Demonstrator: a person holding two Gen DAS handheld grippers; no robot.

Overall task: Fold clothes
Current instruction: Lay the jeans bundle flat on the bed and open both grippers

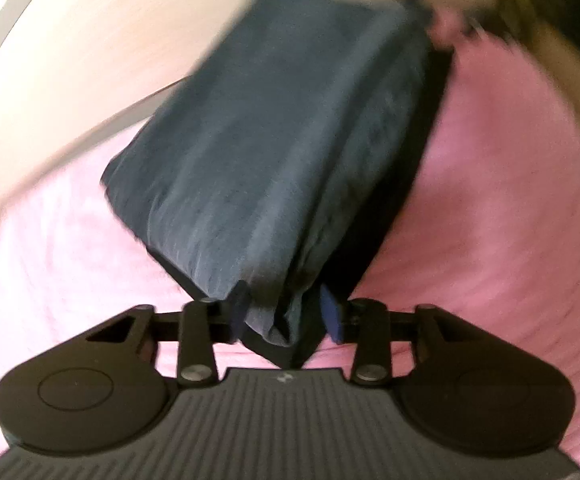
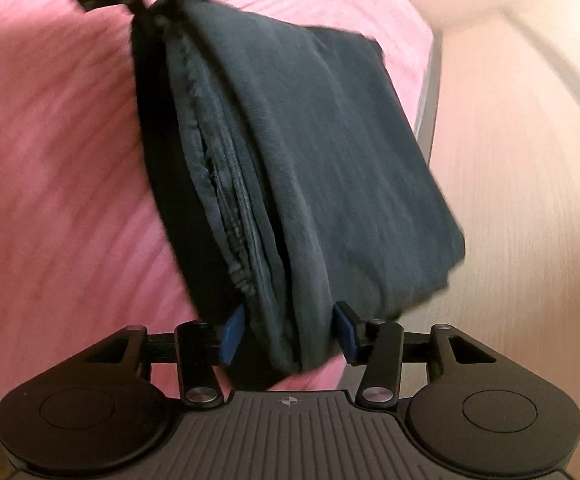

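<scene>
Item: dark slate-grey folded cloth garment [image 1: 273, 152], several layers thick, lifted above my pink ribbed bedspread [image 1: 502, 208]. My left gripper [image 1: 285, 316] is clamped on one corner, blue pads pressing the fabric; the cloth runs toward 12 o'clock. My right gripper [image 2: 290, 332] pinches another corner, stacked hems at 11 o'clock. Pale wood-grain floor [image 2: 530, 168] at 3 o'clock. Both views blurred.
</scene>
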